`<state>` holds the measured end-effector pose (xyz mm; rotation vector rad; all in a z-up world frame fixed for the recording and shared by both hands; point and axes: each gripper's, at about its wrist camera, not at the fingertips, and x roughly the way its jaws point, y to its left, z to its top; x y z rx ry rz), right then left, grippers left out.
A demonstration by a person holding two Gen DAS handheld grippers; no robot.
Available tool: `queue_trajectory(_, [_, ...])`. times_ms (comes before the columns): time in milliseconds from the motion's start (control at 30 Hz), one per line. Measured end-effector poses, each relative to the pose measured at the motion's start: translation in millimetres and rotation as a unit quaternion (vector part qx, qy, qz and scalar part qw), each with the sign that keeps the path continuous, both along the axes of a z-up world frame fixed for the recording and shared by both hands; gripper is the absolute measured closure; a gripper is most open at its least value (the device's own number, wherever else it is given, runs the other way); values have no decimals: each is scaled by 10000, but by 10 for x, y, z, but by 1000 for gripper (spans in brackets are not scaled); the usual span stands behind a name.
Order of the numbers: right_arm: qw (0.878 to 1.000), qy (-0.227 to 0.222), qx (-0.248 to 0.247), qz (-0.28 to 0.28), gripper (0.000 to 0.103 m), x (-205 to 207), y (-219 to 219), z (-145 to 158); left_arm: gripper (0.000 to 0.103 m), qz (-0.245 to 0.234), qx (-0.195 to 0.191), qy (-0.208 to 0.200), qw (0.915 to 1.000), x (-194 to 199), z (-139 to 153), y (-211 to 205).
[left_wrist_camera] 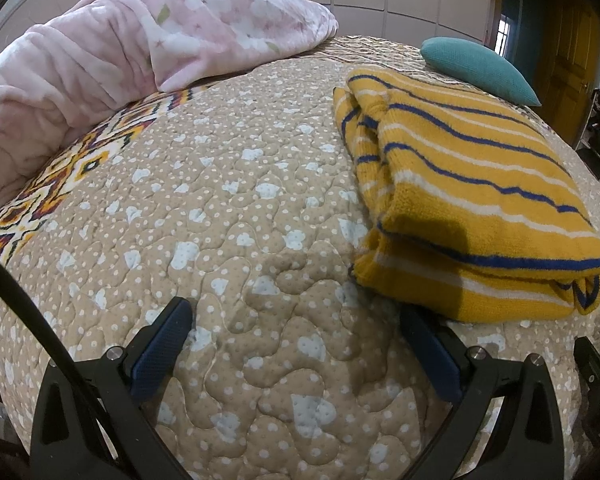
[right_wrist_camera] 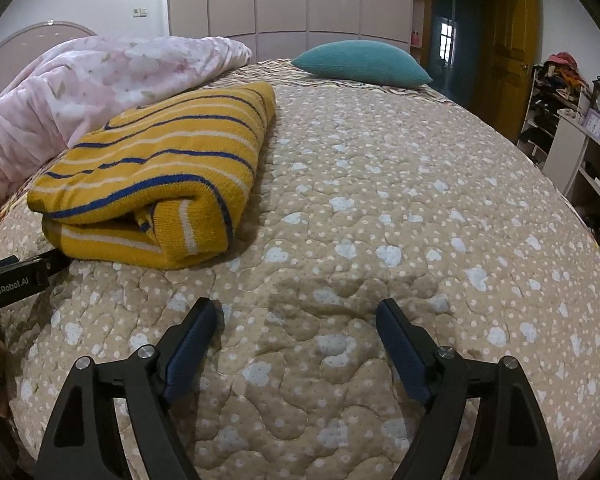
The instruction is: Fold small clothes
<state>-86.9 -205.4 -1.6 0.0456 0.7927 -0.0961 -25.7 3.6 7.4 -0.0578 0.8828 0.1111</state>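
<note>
A yellow knit sweater [left_wrist_camera: 472, 196] with blue and white stripes lies folded into a thick rectangle on the beige quilted bedspread [left_wrist_camera: 228, 208]. My left gripper [left_wrist_camera: 296, 316] stands open just in front of and left of its near edge, nothing between the blue pads. In the right wrist view the sweater [right_wrist_camera: 160, 176] sits at the left. My right gripper [right_wrist_camera: 298, 312] is open over bare quilt [right_wrist_camera: 400, 200] to the sweater's right, holding nothing. The left gripper's body [right_wrist_camera: 16, 276] shows at the left edge there, close to the sweater's near corner.
A pink floral blanket [left_wrist_camera: 132, 52] is heaped along the left and back of the bed. A teal cushion [right_wrist_camera: 364, 62] lies at the far end. Wardrobe doors, a wooden door and shelves with clutter [right_wrist_camera: 572, 128] stand beyond the bed on the right.
</note>
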Motion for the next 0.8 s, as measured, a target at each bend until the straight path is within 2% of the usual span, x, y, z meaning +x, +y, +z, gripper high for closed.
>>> queue_trajectory(133, [9996,217,-1,-160,15,64,21,25,0,2,-27,-7,10000,-21,-1,-3])
queue_trajectory(300, [9985,394,-52,-364,6,200,82,20,0,-1,-20,-12,10000,-22,-1,1])
queue_trajectory(800, [9990,149,-141,-399,6,109,134,-1,0,-3,11,-26,10000,-41,20,8])
